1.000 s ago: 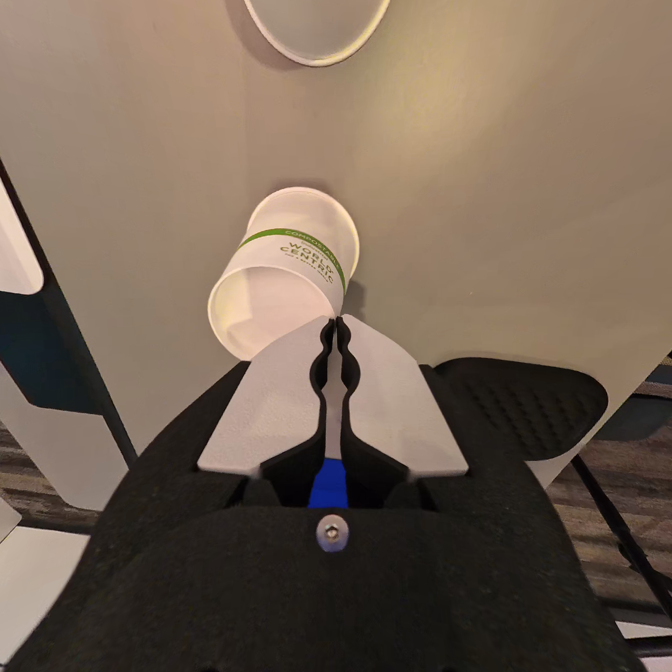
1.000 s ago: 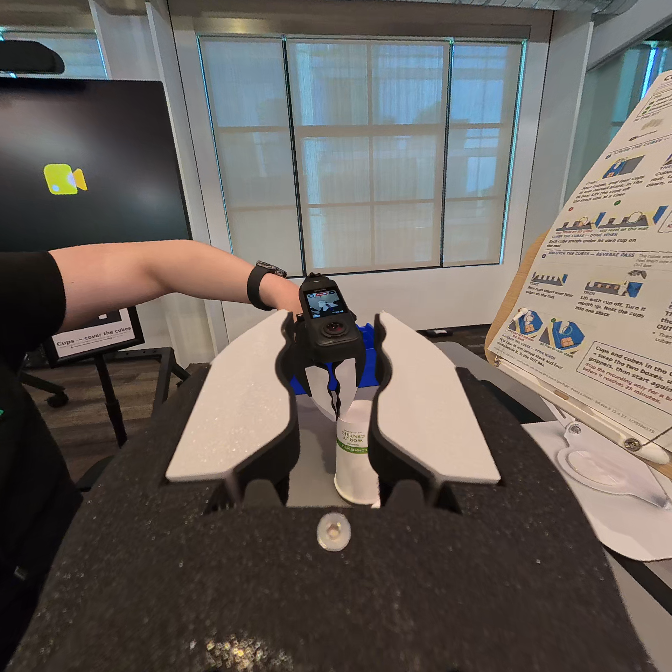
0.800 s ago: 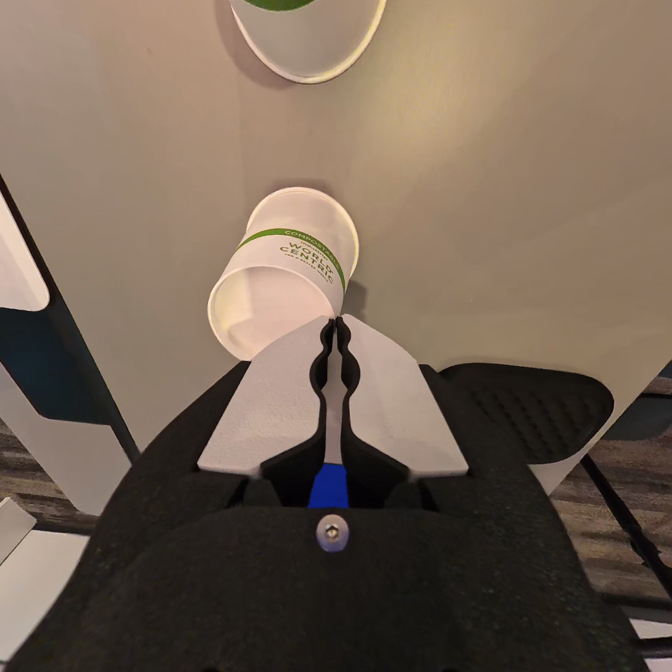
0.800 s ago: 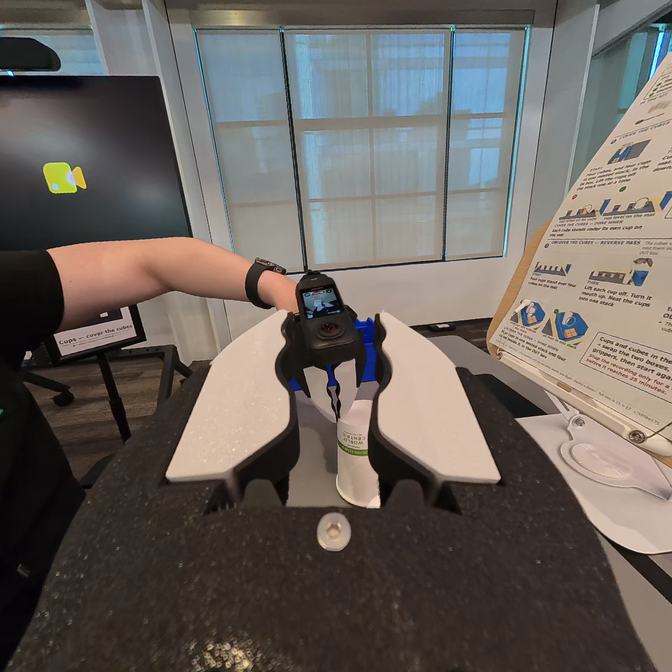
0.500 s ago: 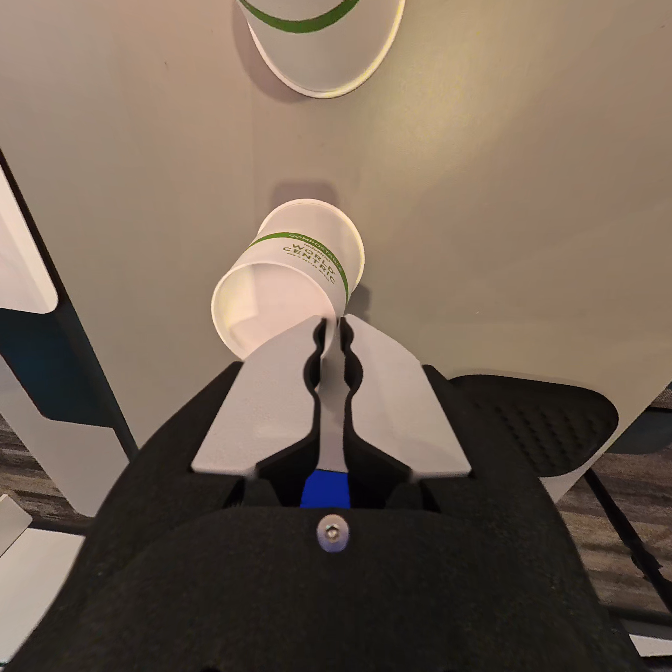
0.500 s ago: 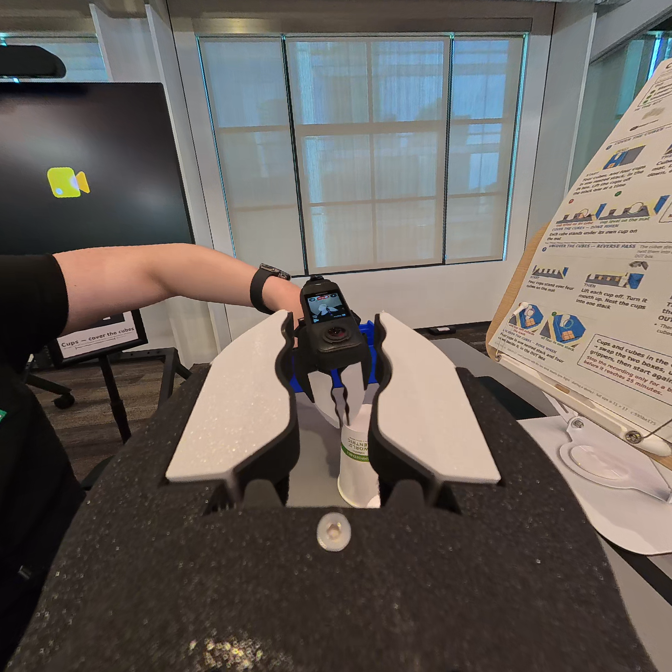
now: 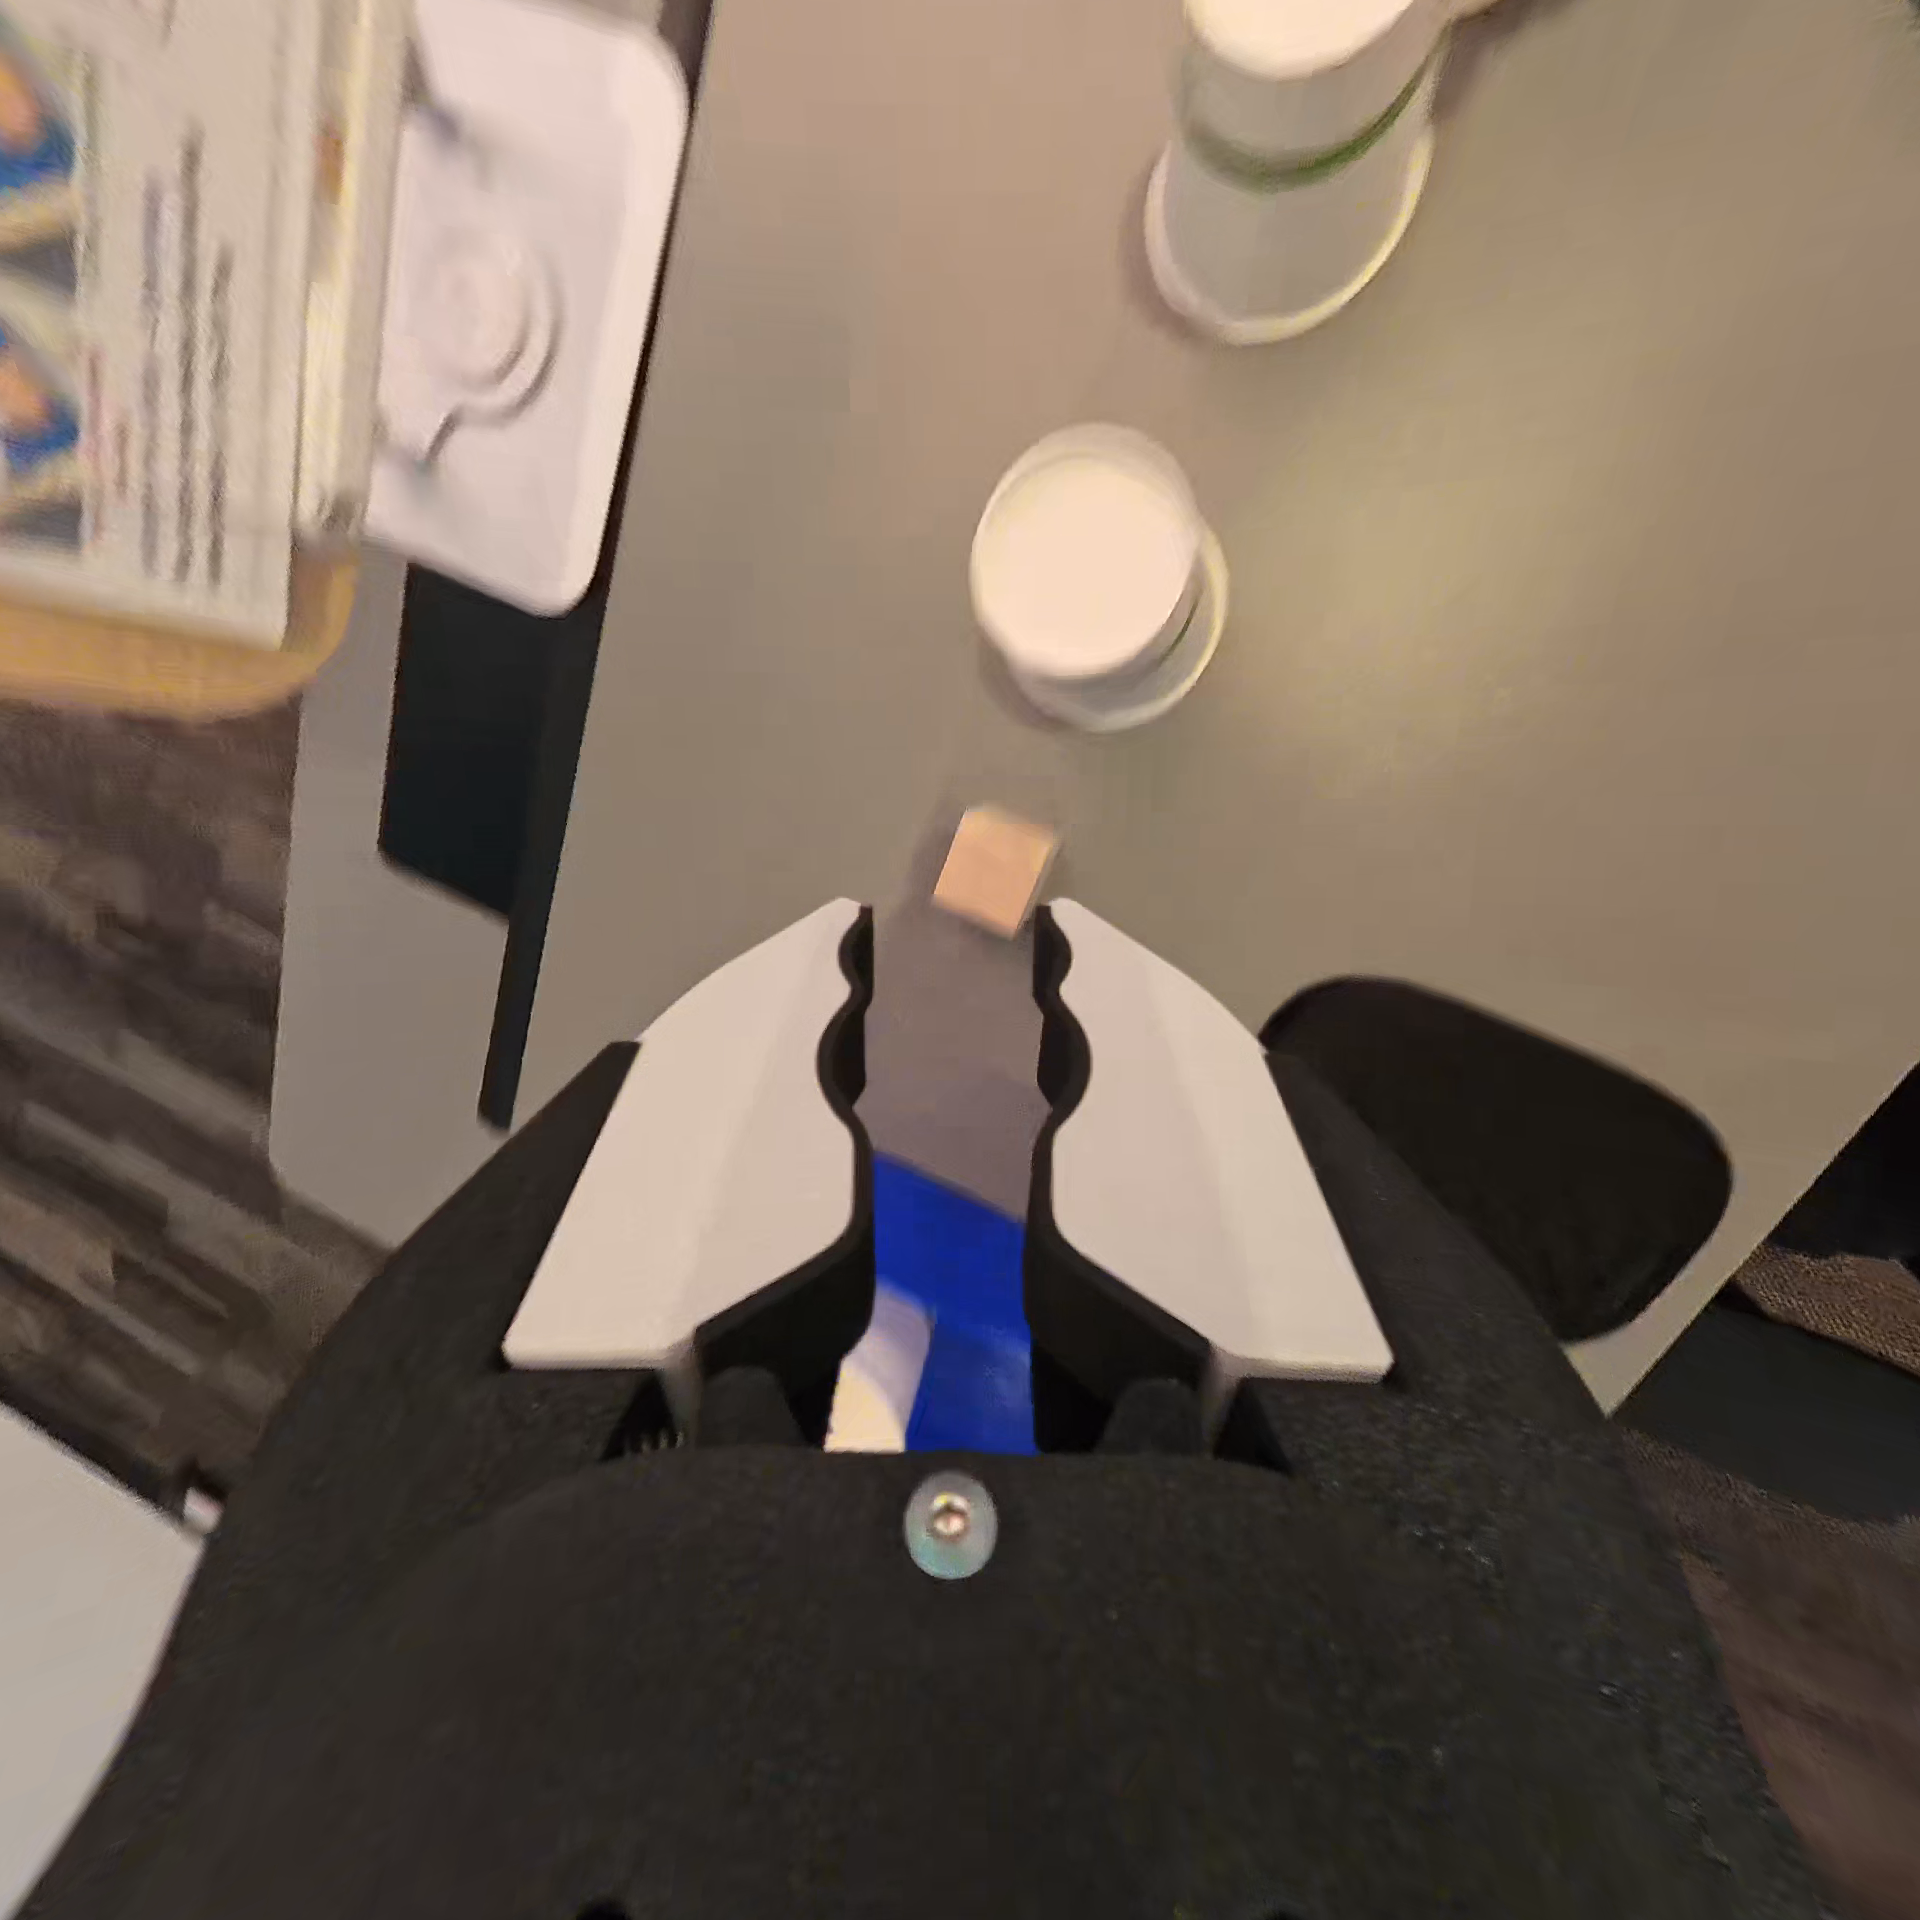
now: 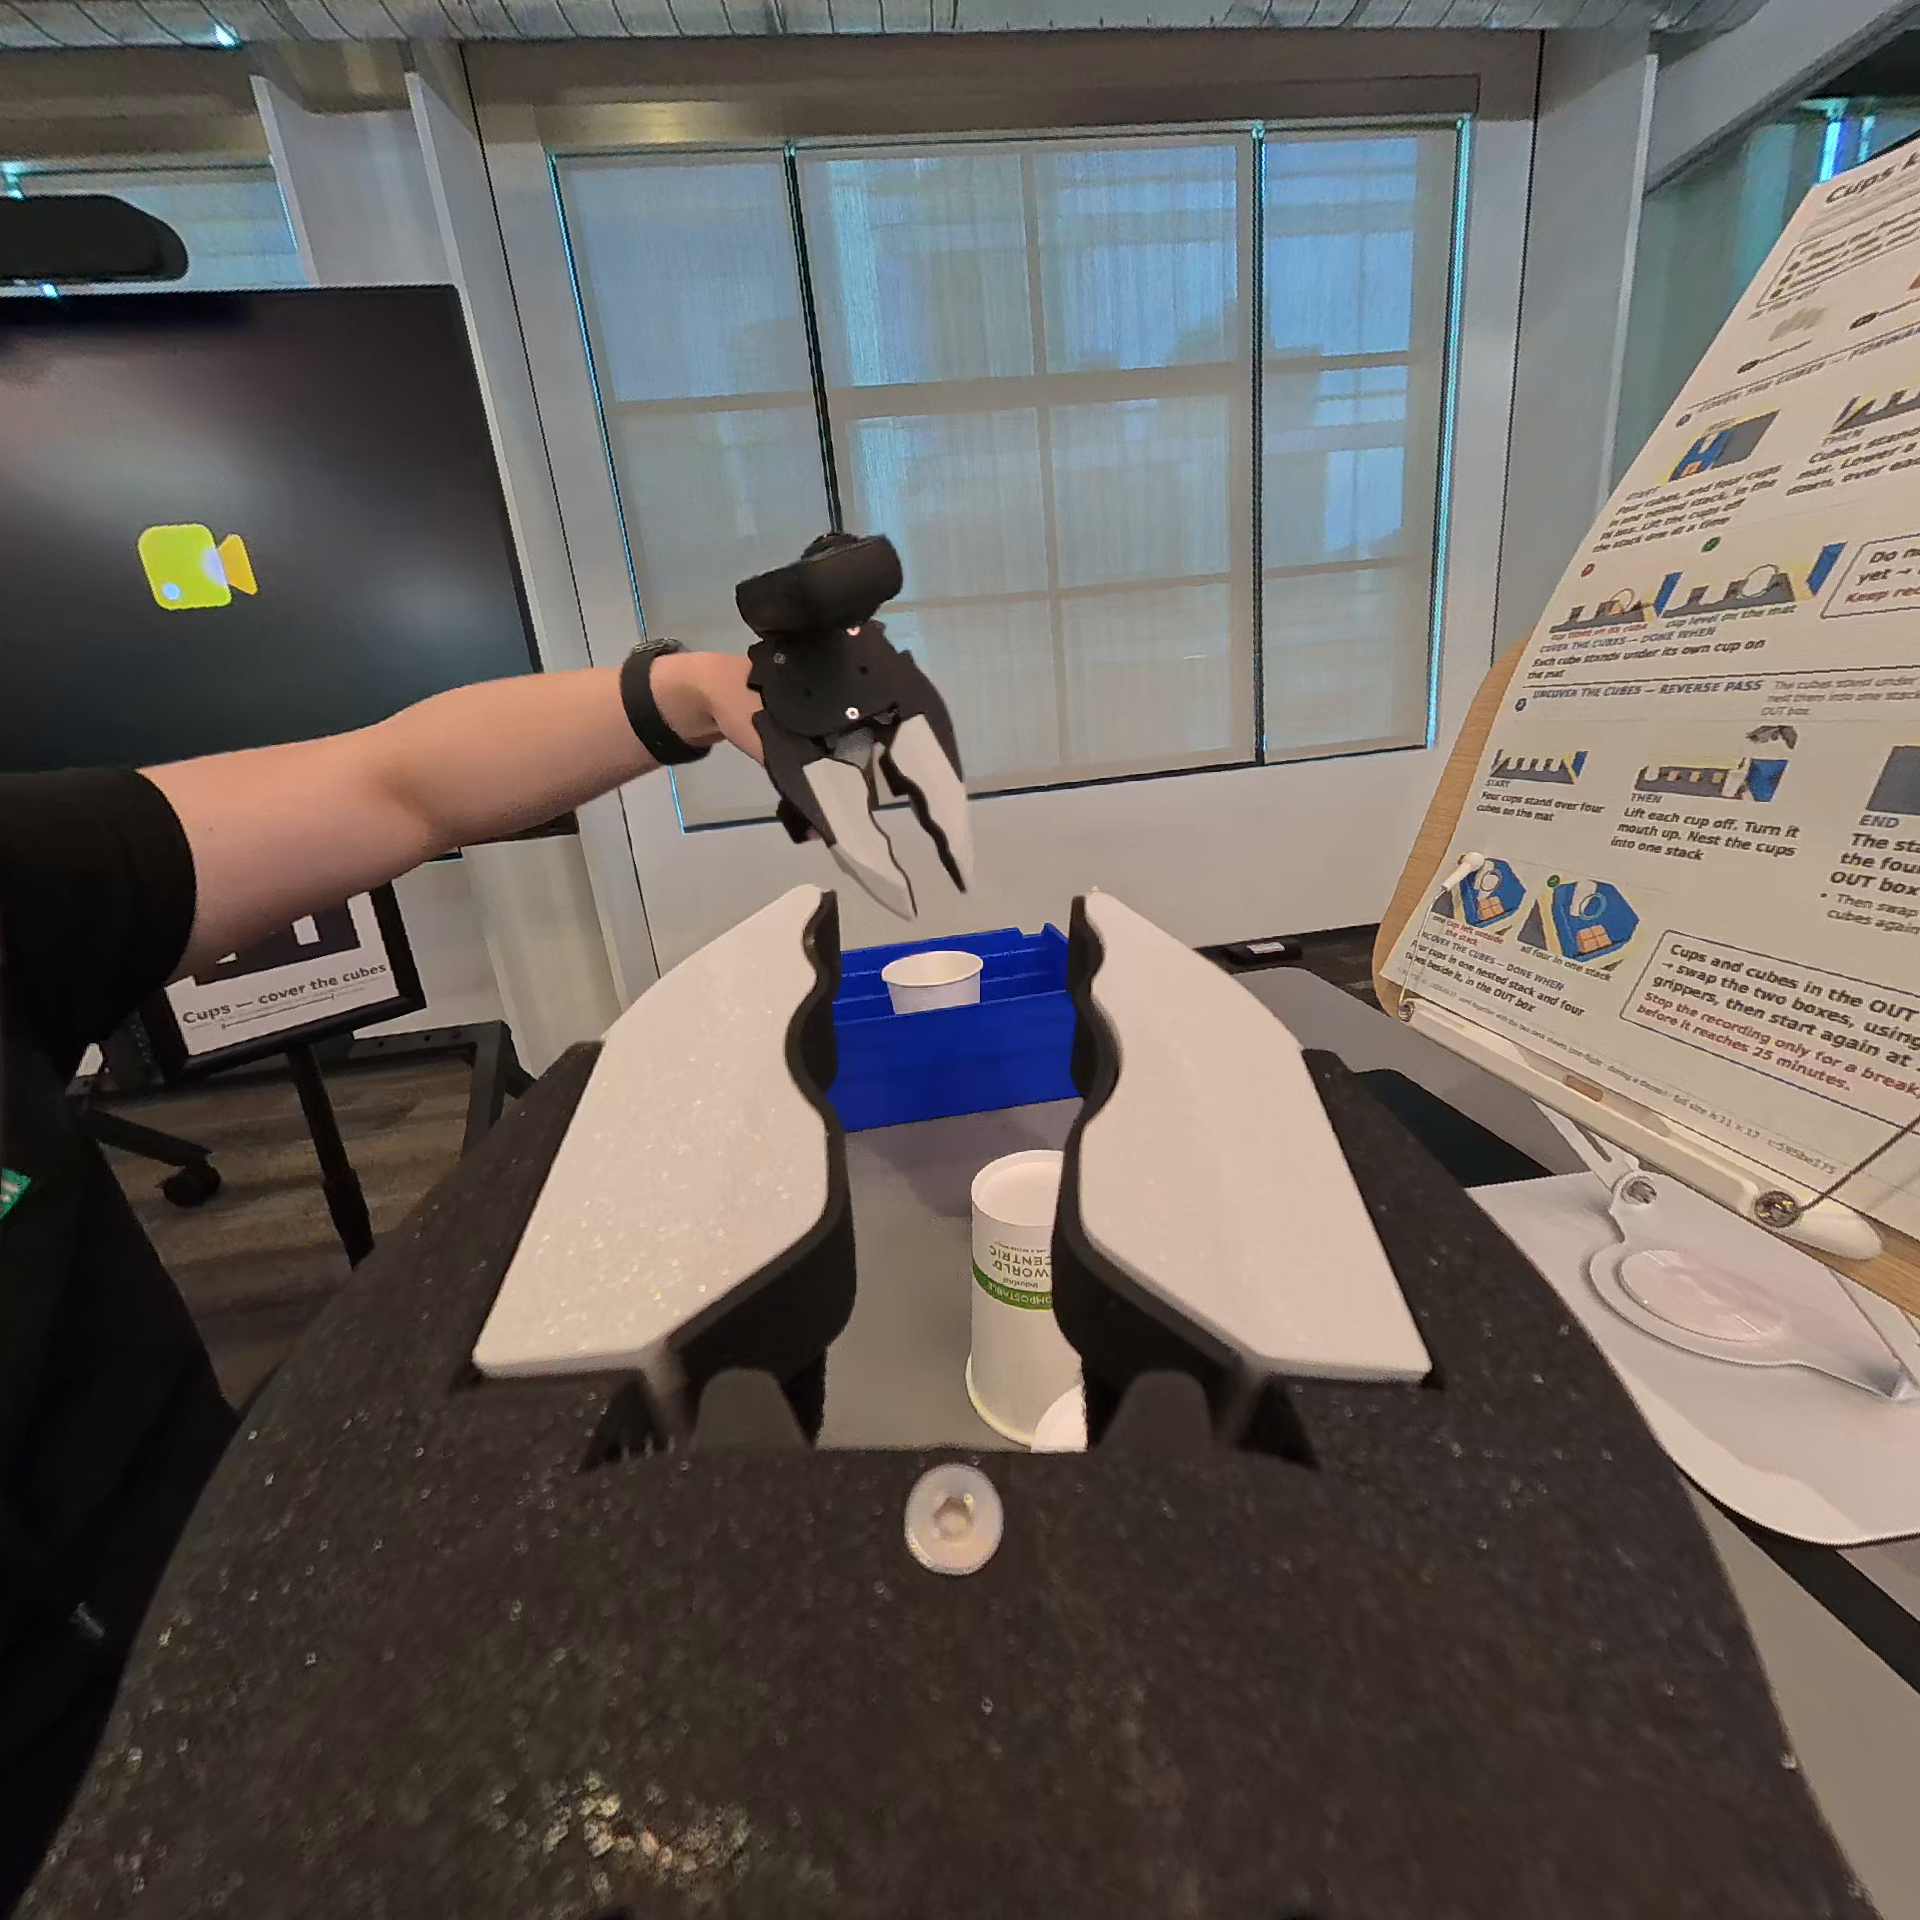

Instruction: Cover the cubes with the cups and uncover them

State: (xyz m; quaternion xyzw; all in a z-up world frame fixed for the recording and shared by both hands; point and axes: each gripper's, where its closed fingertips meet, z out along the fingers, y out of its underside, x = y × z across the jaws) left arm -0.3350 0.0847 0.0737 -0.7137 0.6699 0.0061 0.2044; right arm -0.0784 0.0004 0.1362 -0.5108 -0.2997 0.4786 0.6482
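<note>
In the left wrist view my left gripper is open and empty, pointing down at the grey mat. A bare wooden cube lies on the mat just beyond its fingertips. Two white cups stand upside down farther off, a near one and a far one. In the right wrist view my right gripper is open and empty, with an upside-down cup standing between its fingers. The left gripper hangs above the blue box, which holds an upright cup.
An instruction board on a white stand rises along the mat's right side, and it also shows in the left wrist view. A dark screen and a small sign on an easel stand behind. A black chair sits by the table edge.
My left gripper held a cup by its rim; now it has opened, let go and swung up. A cup now stands upright in the blue box. The right gripper stayed open.
</note>
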